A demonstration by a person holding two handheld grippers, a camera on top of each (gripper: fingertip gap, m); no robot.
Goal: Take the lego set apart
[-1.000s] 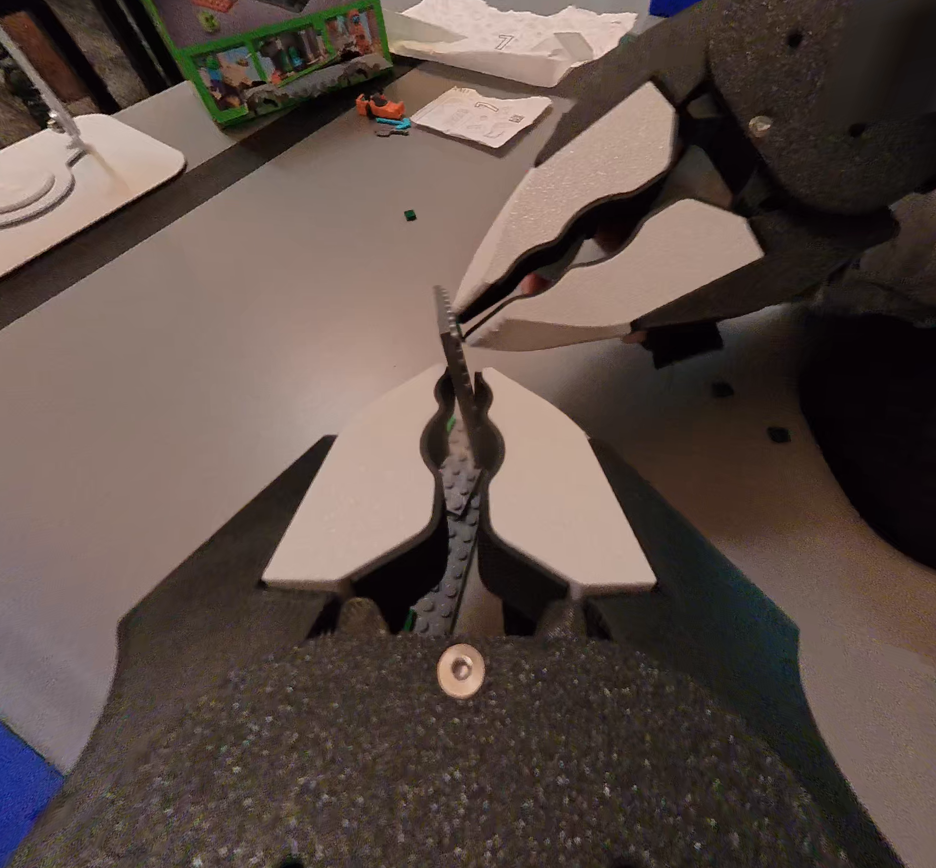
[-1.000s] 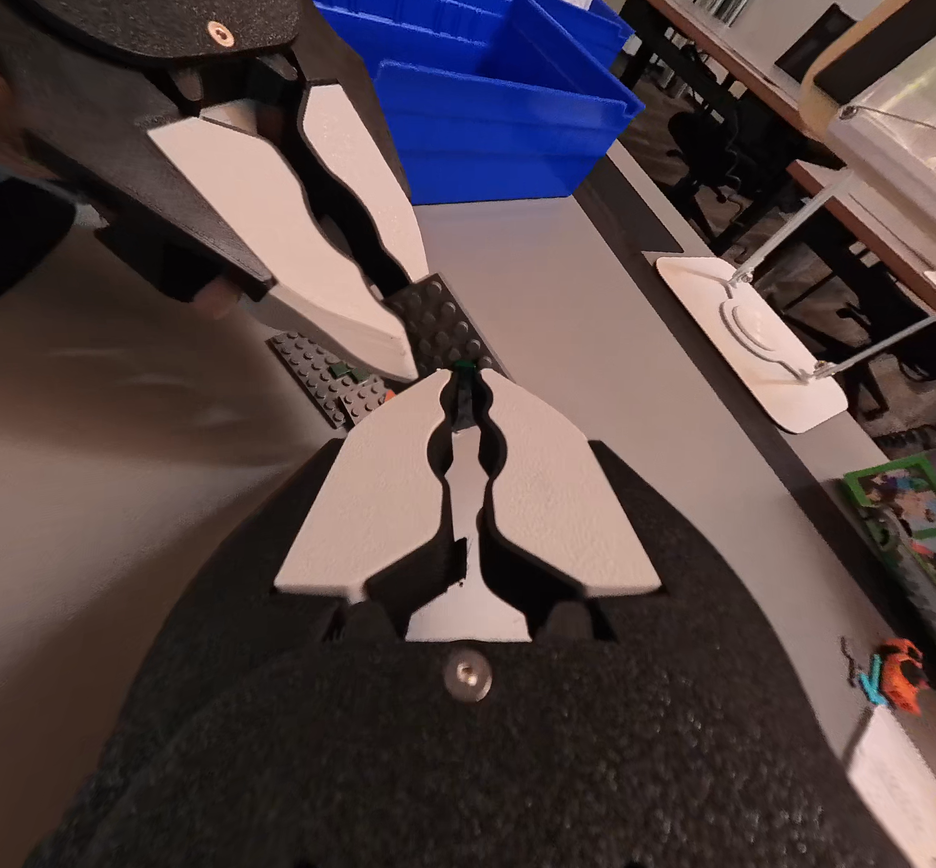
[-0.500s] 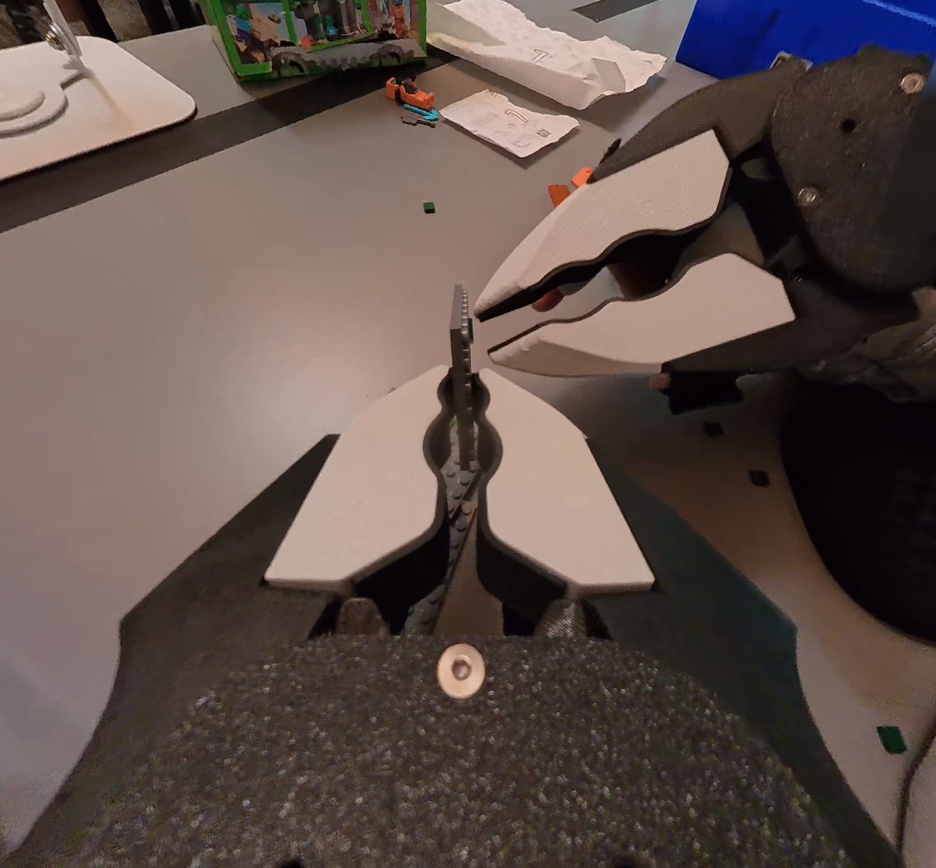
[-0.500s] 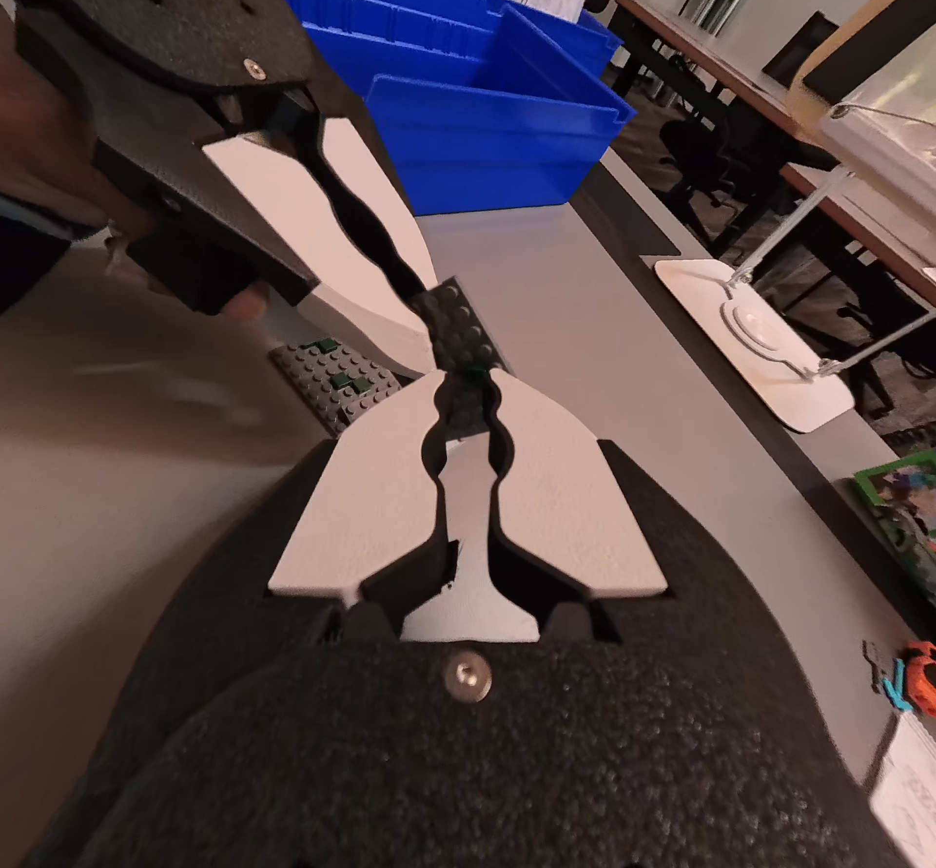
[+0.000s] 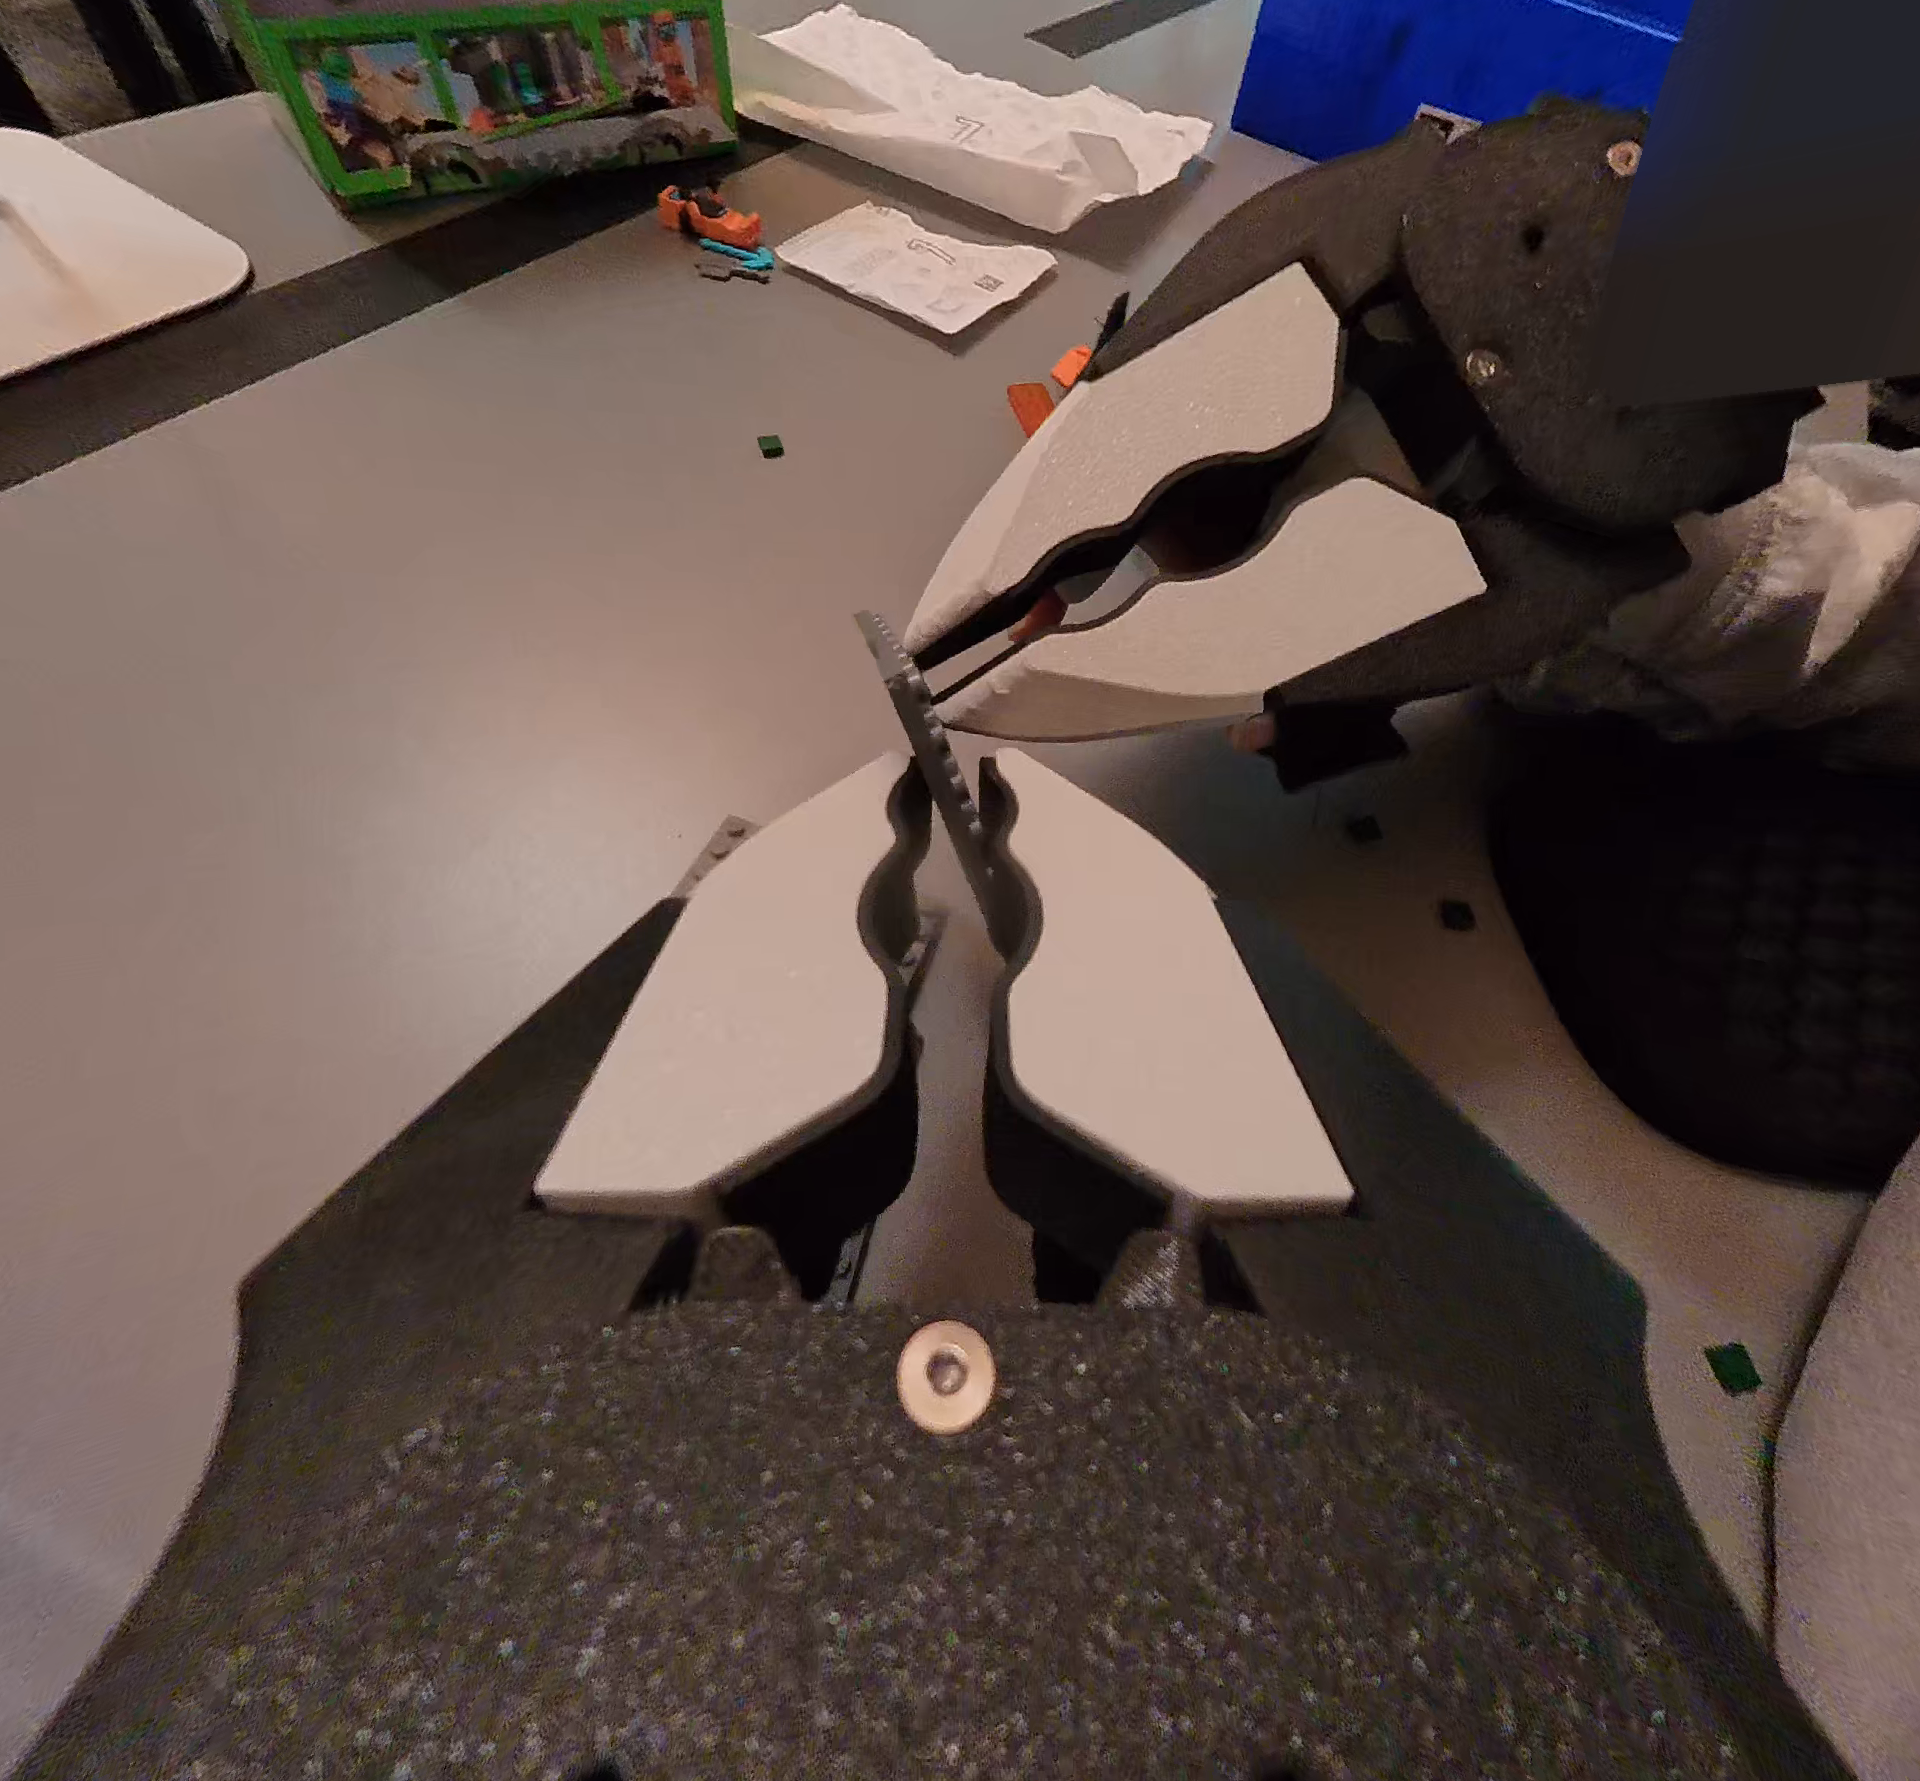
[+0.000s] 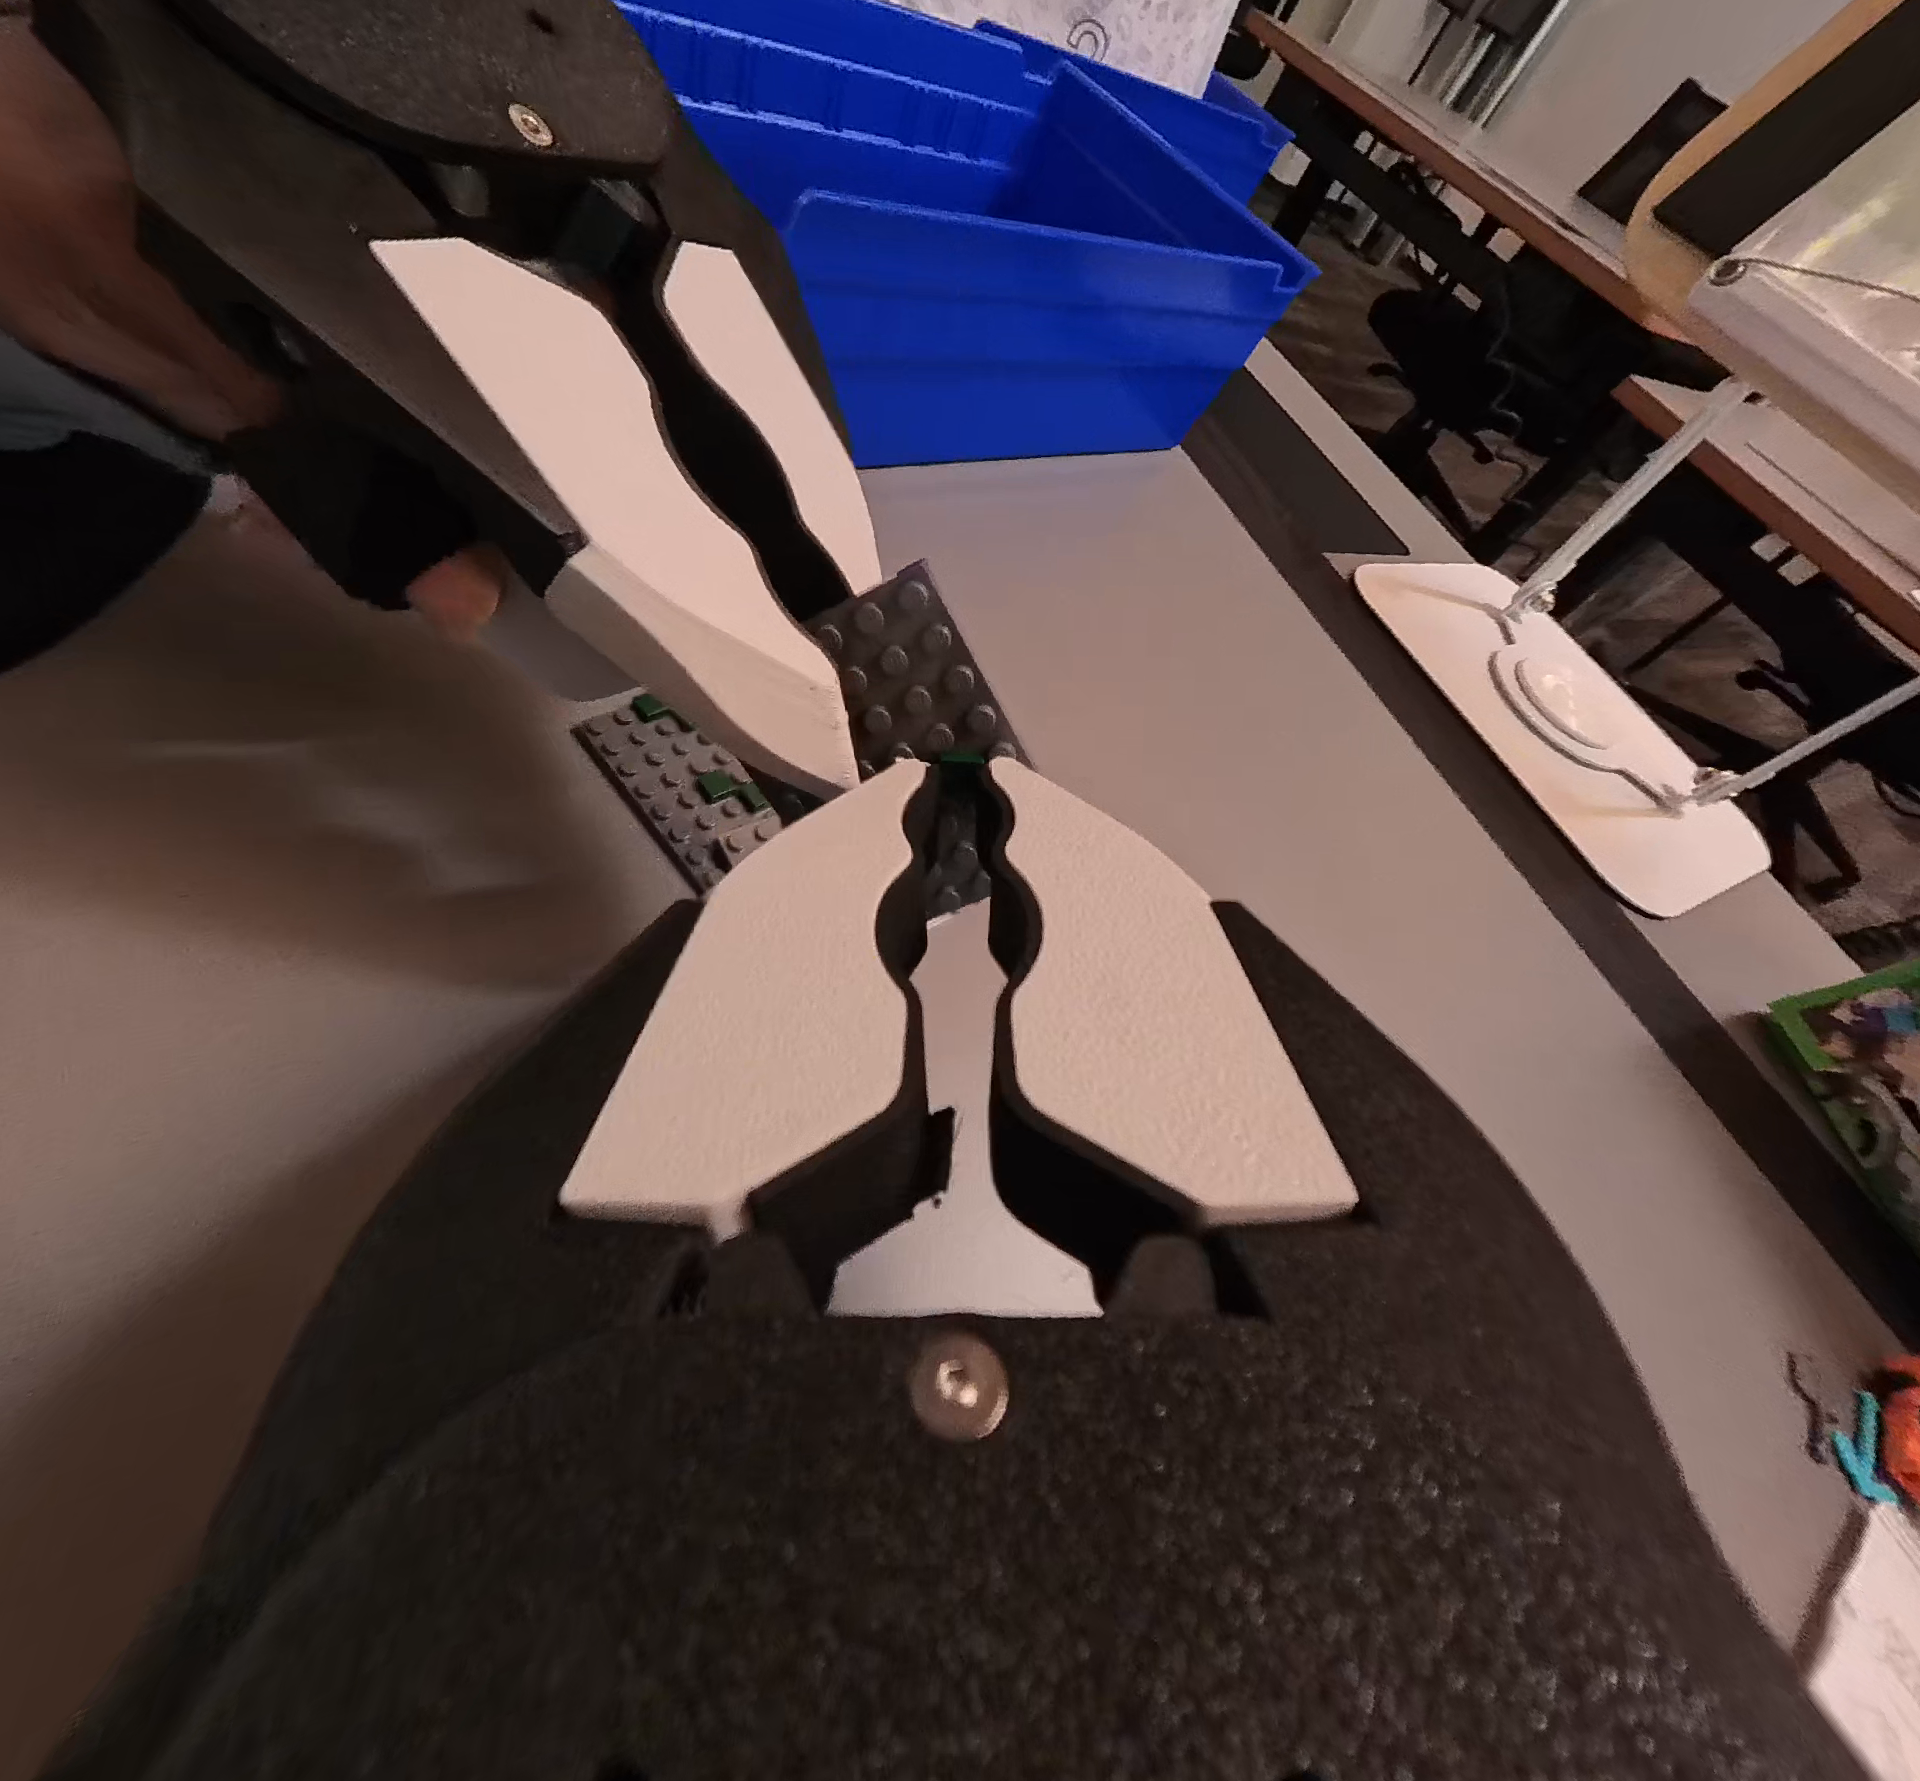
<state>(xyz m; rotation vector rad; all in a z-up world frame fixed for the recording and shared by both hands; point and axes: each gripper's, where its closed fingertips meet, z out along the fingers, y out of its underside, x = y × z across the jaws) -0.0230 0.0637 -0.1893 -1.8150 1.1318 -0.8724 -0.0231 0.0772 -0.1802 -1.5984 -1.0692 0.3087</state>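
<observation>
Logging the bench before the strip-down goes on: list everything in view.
dark grey plate: one, in the air between the left jaws
green tile: one, on that plate, between the right jaws
baseplate: one, grey with green tiles, on the table
loose tiles: at least four, dark green, scattered
orange model: one, beside the box
lego box: one, green, far side
paper bag: one, white, crumpled
leaflet: one, white
bins: several, blue
lamp base: one, white
left gripper, right gripper: black, white jaws
</observation>
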